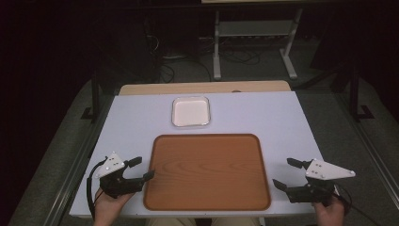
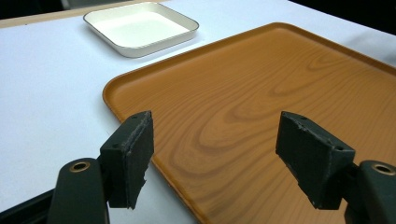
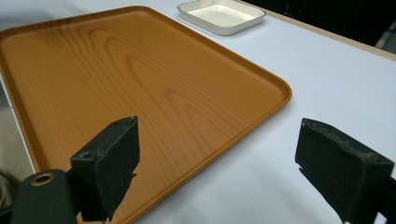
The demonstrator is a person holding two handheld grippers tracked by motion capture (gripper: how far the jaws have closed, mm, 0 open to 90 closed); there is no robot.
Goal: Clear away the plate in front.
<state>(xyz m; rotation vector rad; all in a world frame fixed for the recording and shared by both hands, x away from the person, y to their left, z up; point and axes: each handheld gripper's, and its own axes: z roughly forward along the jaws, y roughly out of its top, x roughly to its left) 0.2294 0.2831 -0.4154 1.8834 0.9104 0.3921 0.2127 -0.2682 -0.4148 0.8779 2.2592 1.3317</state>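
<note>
The wooden tray (image 1: 207, 172) is laid centrally on the surface (image 1: 136, 117), with the white dish (image 1: 190, 111) just beyond it. The left gripper (image 1: 141, 169) and right gripper (image 1: 282, 173) are held at opposite tray edges, wide apart and empty, presumably for a two-sided lift.

A wood-grain tray (image 1: 207, 172), rectangular with rounded corners and a low raised rim, lies flat and empty at the near centre of the pale table, its long sides running from 9 to 3 o'clock. At 12 o'clock from the tray, just beyond its far rim and apart from it, sits a small square white dish (image 1: 190, 111) with a thin darker edge, upright and empty. In the left gripper view the tray (image 2: 261, 107) shows its swirling grain, with the dish (image 2: 140, 28) at about 11 o'clock; in the right gripper view the tray (image 3: 140, 79) has the dish (image 3: 222, 15) at about 1 o'clock.
</note>
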